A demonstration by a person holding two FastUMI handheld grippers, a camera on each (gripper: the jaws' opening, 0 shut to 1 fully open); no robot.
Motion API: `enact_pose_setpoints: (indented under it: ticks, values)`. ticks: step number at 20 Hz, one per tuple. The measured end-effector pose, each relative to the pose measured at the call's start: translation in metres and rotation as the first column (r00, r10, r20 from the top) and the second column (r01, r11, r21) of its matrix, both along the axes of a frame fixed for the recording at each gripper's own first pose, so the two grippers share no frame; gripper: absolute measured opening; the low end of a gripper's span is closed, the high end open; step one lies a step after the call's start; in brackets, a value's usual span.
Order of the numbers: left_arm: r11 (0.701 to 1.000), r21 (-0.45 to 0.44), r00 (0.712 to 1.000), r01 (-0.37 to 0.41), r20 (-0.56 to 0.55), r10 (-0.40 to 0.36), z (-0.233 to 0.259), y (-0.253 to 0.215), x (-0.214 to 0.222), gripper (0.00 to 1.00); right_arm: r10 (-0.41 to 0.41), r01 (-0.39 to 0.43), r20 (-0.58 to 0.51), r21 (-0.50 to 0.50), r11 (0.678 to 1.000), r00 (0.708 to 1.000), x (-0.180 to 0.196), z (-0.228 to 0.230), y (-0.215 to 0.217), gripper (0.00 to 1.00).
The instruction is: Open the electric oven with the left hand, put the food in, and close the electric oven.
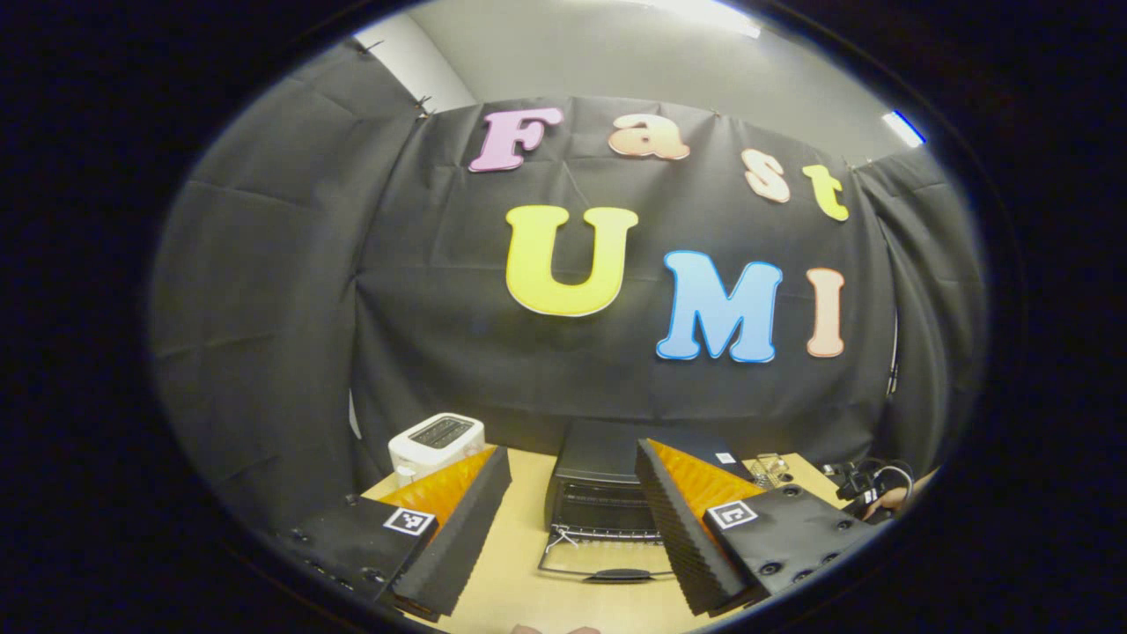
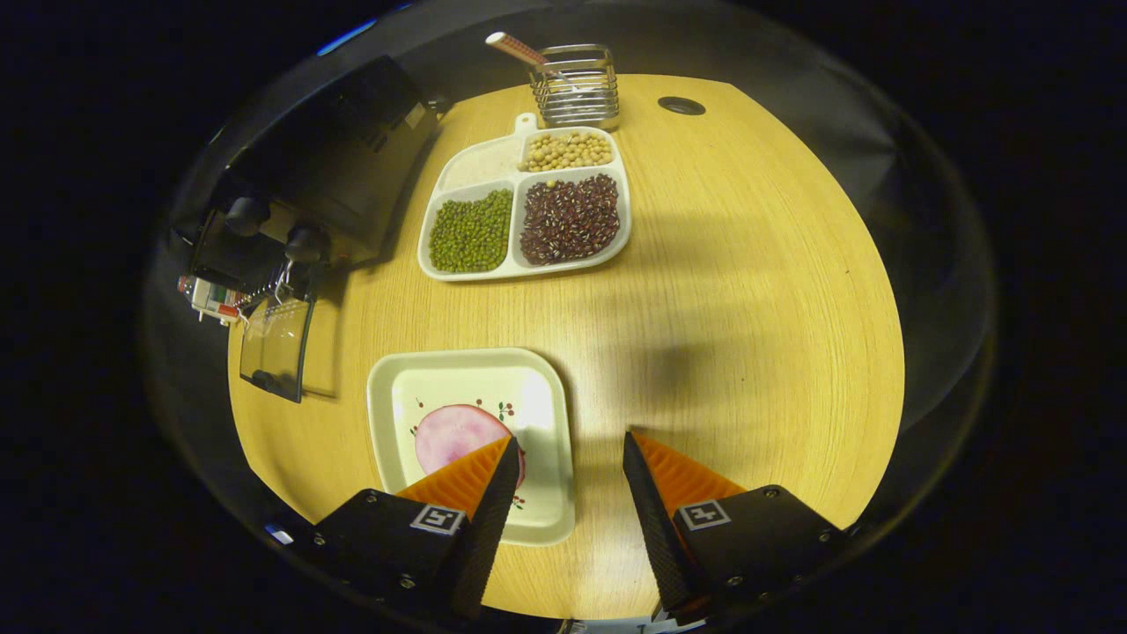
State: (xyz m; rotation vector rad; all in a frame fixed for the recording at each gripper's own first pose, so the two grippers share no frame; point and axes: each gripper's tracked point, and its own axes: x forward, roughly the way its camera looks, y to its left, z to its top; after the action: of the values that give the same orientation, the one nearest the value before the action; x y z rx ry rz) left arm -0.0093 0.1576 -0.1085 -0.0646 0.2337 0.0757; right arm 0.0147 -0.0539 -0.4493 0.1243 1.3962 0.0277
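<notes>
Two claws are in my hands, and both have their fingers spread wide with nothing between them. My left claw (image 1: 572,528) is up above the tabletop (image 1: 519,563) and looks straight at the black oven (image 1: 607,484). The oven door (image 1: 603,559) hangs down flat, so the oven is open. It sits a little way ahead, in the gap between the fingers. A white toaster (image 1: 436,440) stands off to the left of the oven.

My right claw (image 2: 568,493) looks down on a square plate (image 2: 546,414). A pink slice of food (image 2: 453,436) lies on the plate, just under the left finger (image 2: 475,502), not gripped. Farther off is a tray of beans (image 2: 528,207) and a wire holder (image 2: 577,88). The oven (image 2: 335,167) is at the far left.
</notes>
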Motion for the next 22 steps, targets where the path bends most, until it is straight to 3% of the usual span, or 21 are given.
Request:
enact_pose_setpoints:
  ticks: [2, 6, 7, 8, 10, 11, 12, 15, 17, 20, 22]
  values:
    - [1.000, -0.011, 1.000, -0.017, -0.006, 0.017, -0.003, 0.008, -0.004, 0.91, 0.014, -0.015, -0.020, -0.013, 1.000, 1.000, -0.001, -0.004, 0.001, 0.74]
    - [0.999, -0.022, 0.999, -0.034, -0.019, 0.034, -0.008, 0.017, -0.010, 0.91, 0.041, -0.042, -0.013, -0.070, 0.997, 0.999, 0.006, -0.009, -0.004, 0.72]
    - [0.999, -0.025, 0.999, -0.035, -0.022, 0.034, -0.011, 0.017, -0.011, 0.91, 0.032, -0.034, -0.018, -0.078, 0.996, 0.999, 0.003, -0.012, -0.003, 0.34]
    - [0.999, -0.027, 0.999, -0.035, -0.024, 0.034, -0.012, 0.016, -0.011, 0.91, 0.031, -0.032, -0.010, -0.084, 0.996, 0.999, 0.006, -0.008, -0.003, 0.29]
    - [0.999, -0.036, 0.999, -0.030, -0.022, 0.030, -0.014, 0.013, -0.009, 0.91, 0.006, -0.006, -0.010, -0.068, 0.998, 1.000, 0.002, -0.008, 0.004, 0.30]
    - [0.999, -0.040, 0.999, -0.027, -0.021, 0.026, -0.014, 0.012, -0.009, 0.91, 0.007, -0.007, 0.003, -0.072, 0.997, 1.000, 0.001, -0.012, 0.003, 0.09]
    - [0.999, -0.040, 0.999, -0.026, -0.022, 0.025, -0.016, 0.009, -0.008, 0.91, 0.017, -0.018, -0.021, -0.075, 0.997, 1.000, -0.004, -0.005, 0.006, 0.00]
    - [0.999, -0.038, 1.000, -0.010, -0.019, 0.009, -0.014, 0.005, -0.004, 0.91, 0.003, -0.004, -0.015, -0.055, 0.998, 1.000, -0.001, -0.010, 0.006, 0.02]
    - [1.000, -0.026, 1.000, -0.009, -0.011, 0.009, -0.011, 0.006, -0.001, 1.00, -0.042, 0.042, -0.023, -0.013, 0.999, 0.999, -0.001, -0.012, 0.007, 0.01]
    - [0.999, -0.032, 1.000, -0.001, -0.015, 0.000, -0.015, 0.003, 0.002, 0.96, -0.101, 0.102, -0.030, 0.023, 0.995, 0.994, -0.002, -0.011, 0.006, 0.01]
    - [0.999, -0.037, 1.000, 0.003, -0.021, -0.004, -0.018, -0.001, 0.002, 0.97, -0.072, 0.073, -0.013, 0.029, 0.997, 0.997, -0.003, -0.008, 0.006, 0.05]
